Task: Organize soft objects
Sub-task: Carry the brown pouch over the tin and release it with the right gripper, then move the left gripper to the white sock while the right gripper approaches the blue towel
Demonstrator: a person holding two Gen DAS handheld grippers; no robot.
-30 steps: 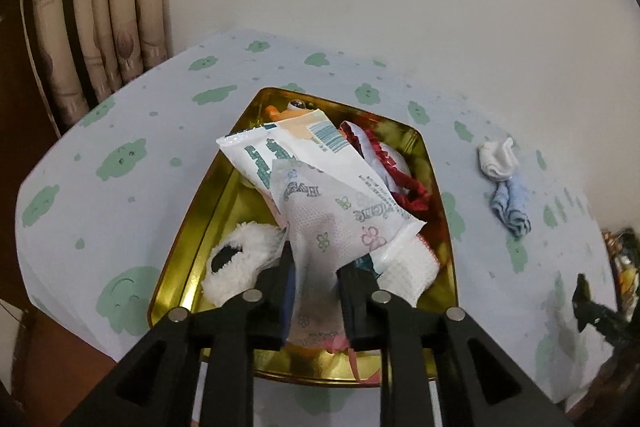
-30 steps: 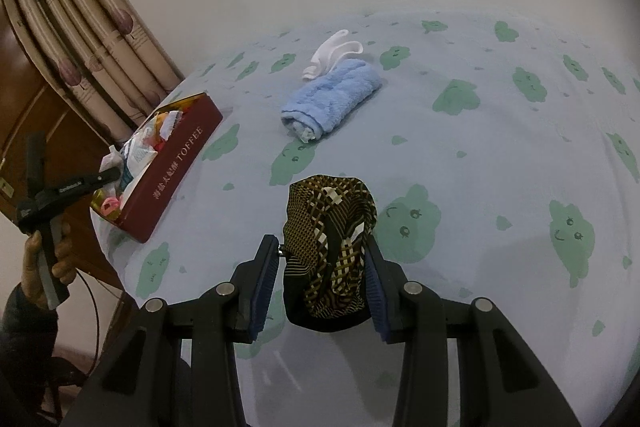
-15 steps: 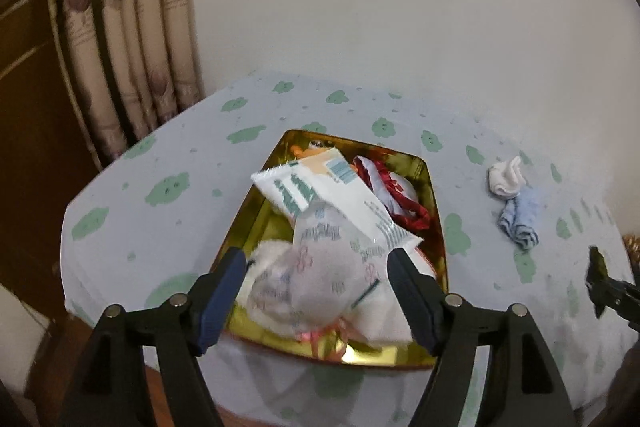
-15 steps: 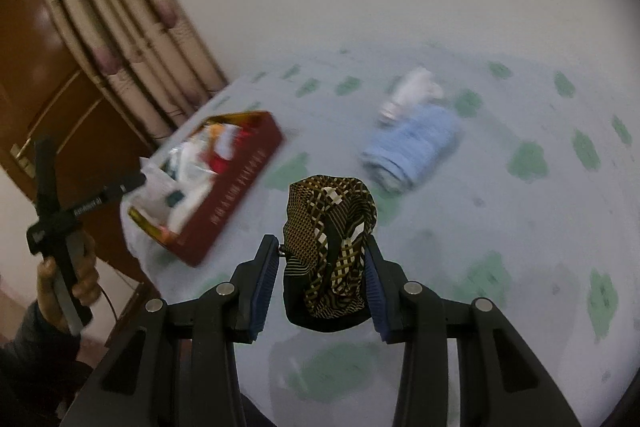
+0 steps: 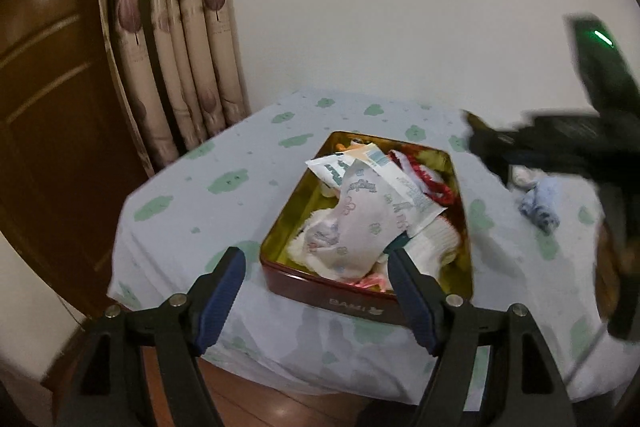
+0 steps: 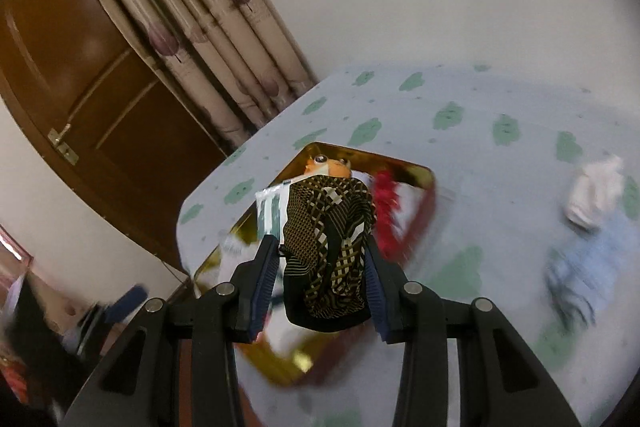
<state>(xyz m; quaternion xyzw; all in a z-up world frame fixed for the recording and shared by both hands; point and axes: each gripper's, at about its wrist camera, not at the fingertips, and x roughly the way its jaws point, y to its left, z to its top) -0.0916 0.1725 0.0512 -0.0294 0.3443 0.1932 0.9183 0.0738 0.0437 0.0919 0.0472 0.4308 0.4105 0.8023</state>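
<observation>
A gold-lined red tin [image 5: 280,247] sits on the table, holding white wipe packets [image 5: 352,219], white fluffy socks and a red frilly item [image 5: 432,183]. My left gripper [image 5: 316,291] is open and empty, pulled back near the tin's front edge. My right gripper [image 6: 322,263] is shut on a brown patterned cloth [image 6: 328,247] and holds it above the tin [image 6: 428,187]. The right gripper shows as a dark blur in the left wrist view [image 5: 600,155]. A blue towel [image 5: 540,203] and a white cloth [image 6: 592,191] lie on the table right of the tin.
The table wears a pale blue cloth with green cloud prints [image 5: 224,183]. Beige curtains [image 5: 172,39] and a brown wooden door [image 6: 80,67] stand behind the table's left edge. A white wall is at the back.
My left gripper let go of the wipe packet, opened and drew back from the tin. My right gripper swung left with the patterned cloth to above the tin.
</observation>
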